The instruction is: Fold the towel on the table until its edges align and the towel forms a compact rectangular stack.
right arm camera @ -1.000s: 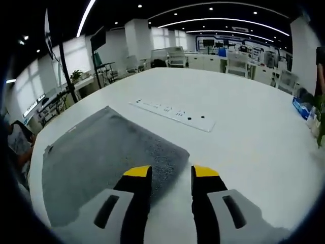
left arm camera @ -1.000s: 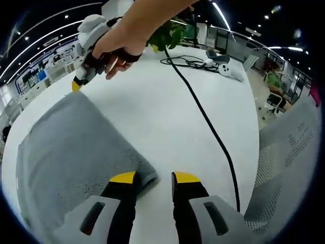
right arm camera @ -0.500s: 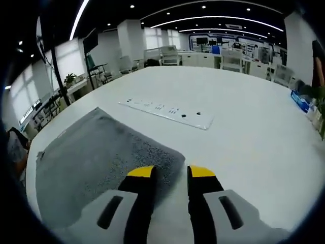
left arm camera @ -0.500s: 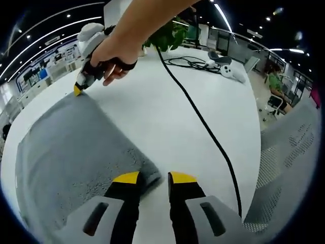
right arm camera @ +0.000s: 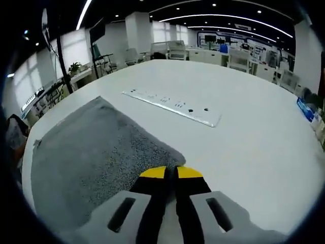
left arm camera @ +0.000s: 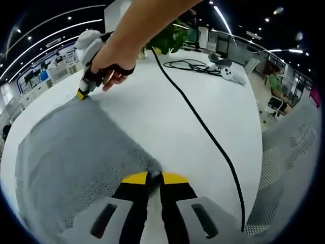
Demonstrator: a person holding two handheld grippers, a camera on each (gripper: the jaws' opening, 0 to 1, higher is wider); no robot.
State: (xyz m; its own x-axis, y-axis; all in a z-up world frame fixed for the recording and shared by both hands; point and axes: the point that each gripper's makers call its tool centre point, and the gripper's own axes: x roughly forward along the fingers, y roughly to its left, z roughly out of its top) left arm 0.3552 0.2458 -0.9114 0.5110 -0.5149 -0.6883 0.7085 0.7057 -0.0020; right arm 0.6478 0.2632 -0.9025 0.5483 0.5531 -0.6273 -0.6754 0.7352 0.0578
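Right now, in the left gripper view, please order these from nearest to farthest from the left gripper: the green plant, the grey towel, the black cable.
1. Grey towel: its corner sits between the left gripper jaws.
2. Black cable: runs past on the right.
3. Green plant: far table edge, behind the arm.

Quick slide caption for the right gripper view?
Right gripper shut on the grey towel's corner, white table and power strip beyond.
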